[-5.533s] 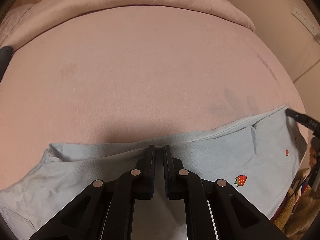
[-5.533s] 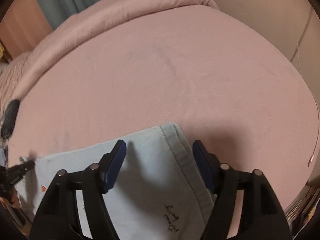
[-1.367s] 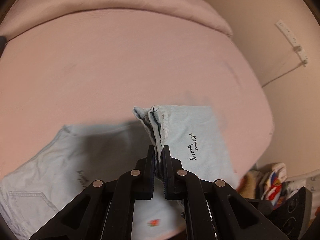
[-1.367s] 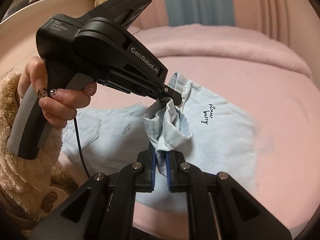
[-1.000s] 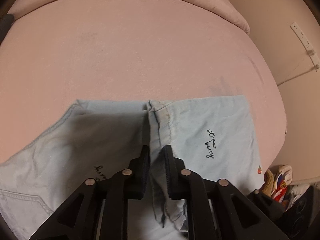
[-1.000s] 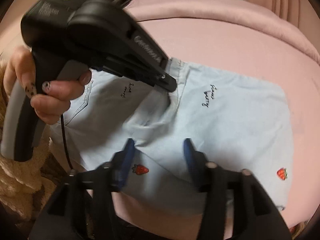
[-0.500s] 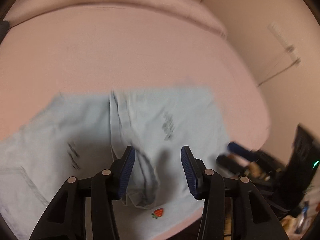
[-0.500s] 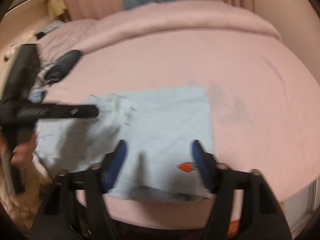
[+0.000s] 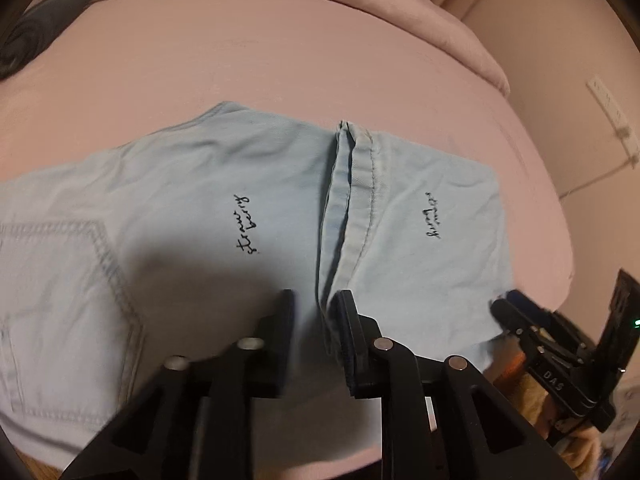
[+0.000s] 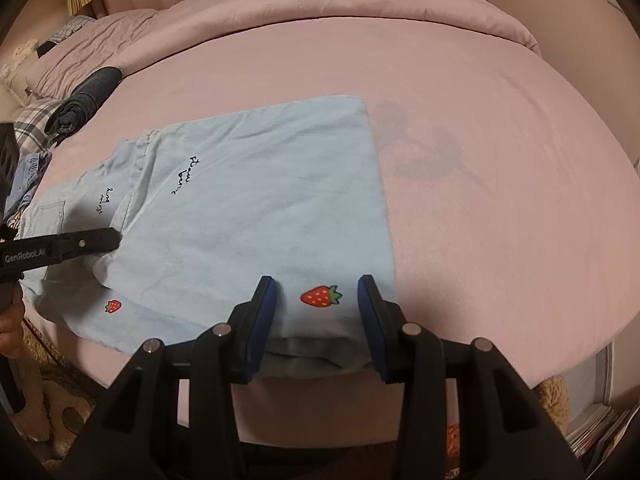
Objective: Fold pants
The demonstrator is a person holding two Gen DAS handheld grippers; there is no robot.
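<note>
Light blue denim pants (image 9: pixel 248 184) with strawberry prints lie on the pink bed (image 9: pixel 280 60), the legs folded back over the upper part so the hem (image 9: pixel 352 184) runs across the middle. My left gripper (image 9: pixel 314 308) is open and low over the near end of that hem. My right gripper (image 10: pixel 318 292) is open over the folded edge at the bed's front, a strawberry print (image 10: pixel 320 295) between its fingers. The pants also show in the right wrist view (image 10: pixel 260 200), where the left gripper's finger (image 10: pixel 92 240) rests near the hem.
A rolled pink duvet (image 10: pixel 320 4) lies along the far side of the bed. Dark rolled clothes (image 10: pixel 86 98) and plaid fabric (image 10: pixel 32 124) sit at the bed's far left. The bed's front edge is right under the grippers. A wall socket (image 9: pixel 608 108) is at right.
Both grippers let go of the lifted hem and opened. The folded leg now lies flat. The right gripper moved to the folded edge; the left lowered near the hem and narrowed a little.
</note>
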